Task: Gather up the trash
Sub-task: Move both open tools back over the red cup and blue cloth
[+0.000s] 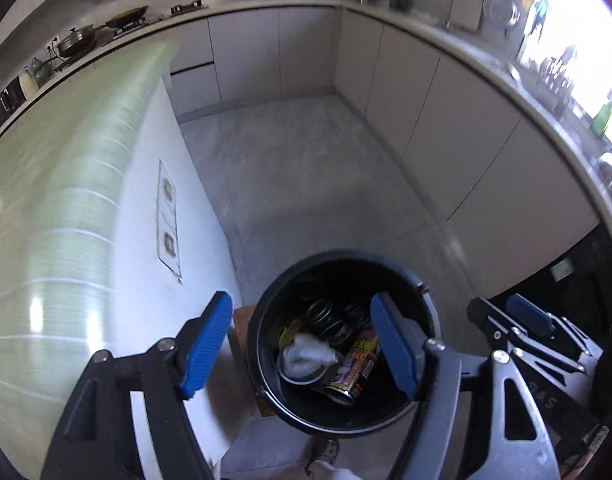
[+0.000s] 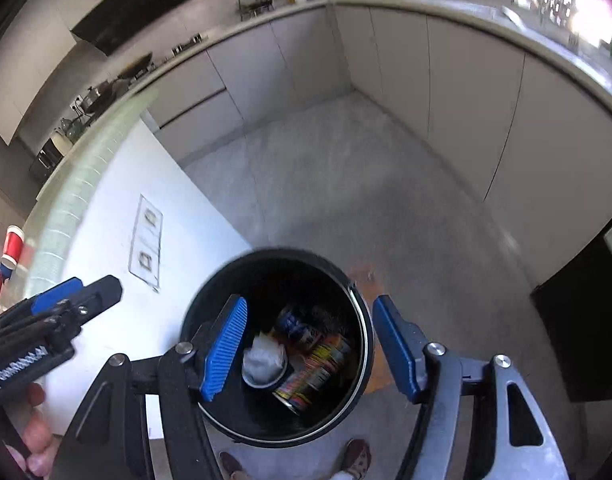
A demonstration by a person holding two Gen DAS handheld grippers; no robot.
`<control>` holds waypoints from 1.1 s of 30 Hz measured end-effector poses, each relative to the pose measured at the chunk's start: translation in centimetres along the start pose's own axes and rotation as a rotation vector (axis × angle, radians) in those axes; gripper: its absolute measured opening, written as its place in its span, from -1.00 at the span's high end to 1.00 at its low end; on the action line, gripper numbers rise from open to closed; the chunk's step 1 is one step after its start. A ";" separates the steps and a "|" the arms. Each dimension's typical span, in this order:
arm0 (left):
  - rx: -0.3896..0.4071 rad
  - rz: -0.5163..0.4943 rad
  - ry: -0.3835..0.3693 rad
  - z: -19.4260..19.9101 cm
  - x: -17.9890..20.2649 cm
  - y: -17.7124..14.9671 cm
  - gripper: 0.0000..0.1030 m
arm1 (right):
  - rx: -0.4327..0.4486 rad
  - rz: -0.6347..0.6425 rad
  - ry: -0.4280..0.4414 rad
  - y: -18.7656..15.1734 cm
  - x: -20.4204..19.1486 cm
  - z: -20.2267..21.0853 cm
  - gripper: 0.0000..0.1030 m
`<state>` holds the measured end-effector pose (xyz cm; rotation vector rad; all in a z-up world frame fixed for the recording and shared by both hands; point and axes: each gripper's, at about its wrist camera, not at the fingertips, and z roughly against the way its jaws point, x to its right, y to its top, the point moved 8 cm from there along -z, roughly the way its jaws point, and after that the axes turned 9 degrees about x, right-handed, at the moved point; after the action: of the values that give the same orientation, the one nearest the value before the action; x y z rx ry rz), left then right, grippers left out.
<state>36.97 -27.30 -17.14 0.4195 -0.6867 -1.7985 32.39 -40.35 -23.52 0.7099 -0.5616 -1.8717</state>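
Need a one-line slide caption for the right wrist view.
Right gripper open above the black trash bin holding cans and crumpled tissue.

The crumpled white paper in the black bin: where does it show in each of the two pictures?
Left wrist view: crumpled white paper lies low in the black bin, bottom centre, left of the printed can.
Right wrist view: the paper sits bottom centre in the bin, beside the gripper's left blue pad.
Shared landmark: the printed can.
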 end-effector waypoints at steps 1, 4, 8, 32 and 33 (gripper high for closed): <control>0.017 0.005 -0.008 0.9 -0.1 0.4 -0.43 | 0.020 0.003 0.007 0.6 -0.9 1.1 -0.31; 0.060 0.013 -0.023 4.4 -2.0 1.2 -0.43 | 0.055 0.008 0.027 1.6 -4.1 3.5 -0.31; 0.100 0.044 -0.011 8.8 -7.5 1.4 -0.43 | 0.085 0.040 0.059 1.9 -9.5 6.1 -0.32; 0.174 0.230 0.220 16.7 -41.8 -2.2 -0.47 | 0.058 0.232 0.298 -4.0 -50.5 6.6 -0.43; 0.179 0.244 0.227 16.5 -42.4 -2.0 -0.47 | 0.055 0.246 0.311 -3.9 -51.7 6.2 -0.43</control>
<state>39.59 17.23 -7.89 0.6218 -0.7081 -1.4400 41.80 9.24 -10.21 0.9059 -0.4760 -1.4884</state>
